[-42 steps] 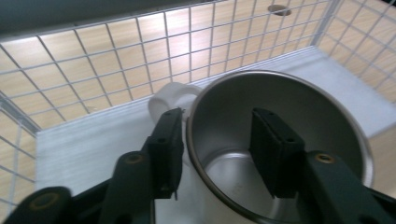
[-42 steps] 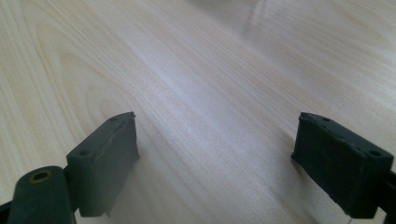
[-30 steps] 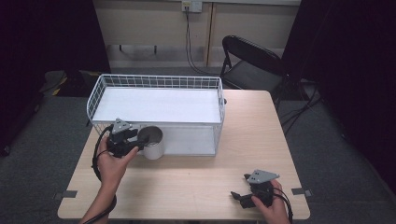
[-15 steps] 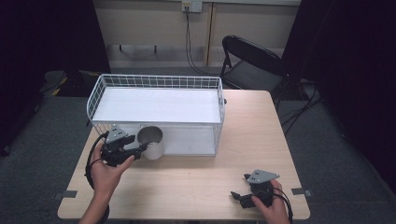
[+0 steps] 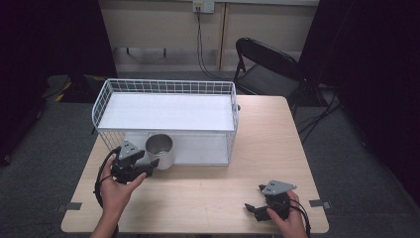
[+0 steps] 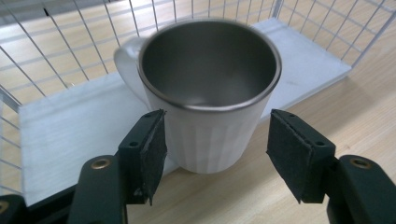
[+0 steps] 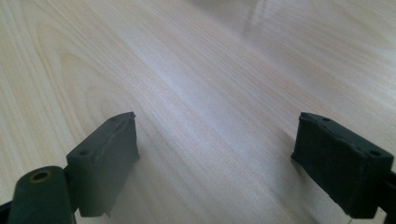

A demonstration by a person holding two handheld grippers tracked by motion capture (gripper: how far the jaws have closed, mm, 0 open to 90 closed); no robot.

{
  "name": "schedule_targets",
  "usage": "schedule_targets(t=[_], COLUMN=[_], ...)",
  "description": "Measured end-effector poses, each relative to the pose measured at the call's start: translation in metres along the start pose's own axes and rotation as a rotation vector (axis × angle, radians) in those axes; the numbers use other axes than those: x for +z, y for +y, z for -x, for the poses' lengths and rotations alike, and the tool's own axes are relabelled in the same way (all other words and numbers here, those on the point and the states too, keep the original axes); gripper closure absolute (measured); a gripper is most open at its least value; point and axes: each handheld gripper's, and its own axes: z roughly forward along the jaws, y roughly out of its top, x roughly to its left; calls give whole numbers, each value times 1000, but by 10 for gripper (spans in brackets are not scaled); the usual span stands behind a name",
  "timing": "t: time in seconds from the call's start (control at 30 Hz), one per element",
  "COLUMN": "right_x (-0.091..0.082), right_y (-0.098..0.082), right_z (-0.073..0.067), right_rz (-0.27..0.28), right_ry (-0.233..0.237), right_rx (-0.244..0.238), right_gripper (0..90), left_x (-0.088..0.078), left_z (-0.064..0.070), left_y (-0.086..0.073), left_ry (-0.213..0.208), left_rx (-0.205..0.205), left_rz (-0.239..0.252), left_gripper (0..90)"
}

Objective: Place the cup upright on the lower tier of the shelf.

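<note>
A white mug (image 5: 159, 150) with a steel inside stands upright on the wooden table (image 5: 208, 188), right at the front of a white wire basket (image 5: 166, 87). My left gripper (image 5: 147, 166) sits just short of the mug on its near-left side. In the left gripper view the mug (image 6: 210, 140) rises just beyond the two black pads (image 6: 154, 154). The left gripper (image 6: 217, 144) is open and grips nothing. My right gripper (image 5: 253, 208) rests open near the table's front right edge. In the right gripper view the right gripper (image 7: 217, 144) has bare wood between its pads.
The wire basket has white panels (image 5: 166, 111) and takes up the back left of the table. A black folding chair (image 5: 270, 64) stands behind the table's far right corner. Dark curtains hang on both sides, and a cable runs down the back wall.
My left gripper has drawn back from the mug toward the near edge. The mug stays in place by the basket. The right gripper has not moved.
</note>
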Motion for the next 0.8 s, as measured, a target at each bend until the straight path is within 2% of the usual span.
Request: schedule_targets(t=[0.13, 0.23, 0.33, 0.47, 0.57, 0.7, 0.8], right_x=[0, 0, 0, 0, 0, 0, 0], right_y=[0, 0, 0, 0, 0, 0, 0], right_z=[0, 0, 0, 0, 0, 0, 0], right_rz=[0, 0, 0, 0, 0, 0, 0], right_ry=[1, 1, 1, 1, 2, 2, 3], right_rx=[0, -1, -1, -1, -1, -1, -2], right_gripper=[131, 130, 131, 130, 130, 130, 130], left_x=[5, 9, 12, 15, 16, 18, 20], left_z=[0, -1, 0, 0, 0, -2, -2], left_y=[-3, -3, -2, -3, -3, -4, -3], left_ry=[21, 13, 20, 16, 27, 28, 30], left_rx=[-6, -15, -7, -23, -21, -38, -47], left_rz=[5, 5, 0, 2, 0, 8, 5], left_gripper=[373, 369, 362, 365, 384, 445, 455])
